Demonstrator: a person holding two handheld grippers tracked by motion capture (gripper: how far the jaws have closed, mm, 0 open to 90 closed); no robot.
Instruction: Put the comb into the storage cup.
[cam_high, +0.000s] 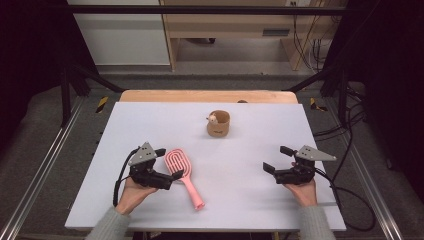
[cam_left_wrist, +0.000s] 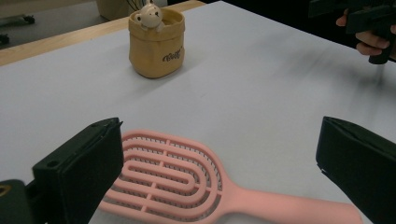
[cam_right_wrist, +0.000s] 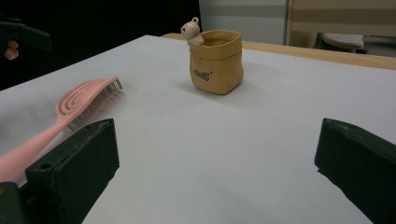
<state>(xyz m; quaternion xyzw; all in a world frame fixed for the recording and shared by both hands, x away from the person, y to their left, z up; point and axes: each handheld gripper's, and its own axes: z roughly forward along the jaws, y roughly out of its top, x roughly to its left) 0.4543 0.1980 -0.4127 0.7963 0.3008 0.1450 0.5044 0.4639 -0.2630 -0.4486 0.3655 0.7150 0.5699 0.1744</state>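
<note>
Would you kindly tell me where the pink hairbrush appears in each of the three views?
High view: pink hairbrush left of centre, beside the left hand-held gripper.
Left gripper view: bottom centre, between the jaws.
Right gripper view: left edge.
Shared landmark: the tan bear cup behind it.

In my left claw's view, the pink hairbrush (cam_left_wrist: 173, 179) runs off the bottom edge, its handle end cut away, and my near jaw covers part of its head. My other hand (cam_left_wrist: 369, 42) is clipped by the top right corner there. From my right claw's view, the brush handle slips behind my jaw at the lower left. The lettering on the tan cup (cam_right_wrist: 216, 60) is too small to read.
</note>
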